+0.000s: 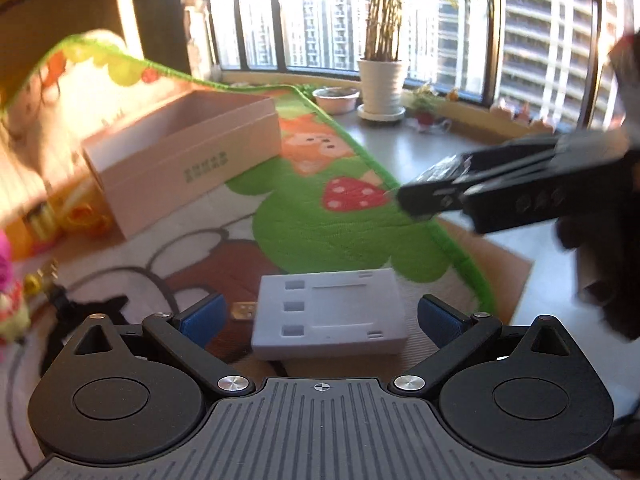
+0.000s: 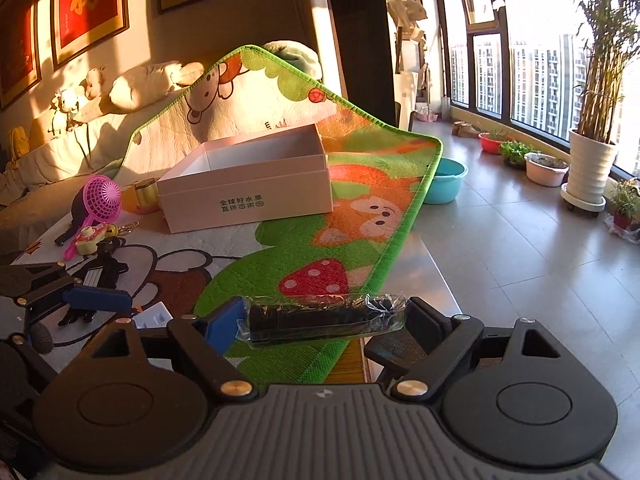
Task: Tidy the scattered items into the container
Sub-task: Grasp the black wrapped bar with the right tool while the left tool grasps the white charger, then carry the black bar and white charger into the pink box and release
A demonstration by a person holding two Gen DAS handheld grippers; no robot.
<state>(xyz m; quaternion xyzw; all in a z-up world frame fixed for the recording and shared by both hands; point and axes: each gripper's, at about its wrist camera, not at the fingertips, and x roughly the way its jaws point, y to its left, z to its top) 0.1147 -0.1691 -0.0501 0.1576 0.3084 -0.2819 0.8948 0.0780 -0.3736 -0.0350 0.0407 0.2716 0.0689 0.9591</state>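
An open pink-white box [image 1: 180, 160] [image 2: 248, 196] stands on the cartoon mat [image 1: 328, 224], and the part of its inside that shows is bare. My left gripper [image 1: 320, 316] is open and low over the mat. A grey-white charger block [image 1: 328, 312] with a gold plug lies between its blue pads, with a gap on each side. In the right wrist view one left finger [image 2: 100, 298] shows beside that block [image 2: 156, 314]. My right gripper [image 2: 322, 322] [image 1: 424, 188] is shut on a black item in clear plastic wrap [image 2: 320, 318], held crosswise above the mat's right edge.
Left of the box lie a pink mesh scoop [image 2: 100, 200], a small toy camera [image 2: 86, 242], a black strap with keys [image 2: 104, 272] and a yellow item [image 2: 146, 196]. The table ends at the right; beyond are tiled floor, a blue basin [image 2: 444, 178] and plant pots [image 2: 588, 172].
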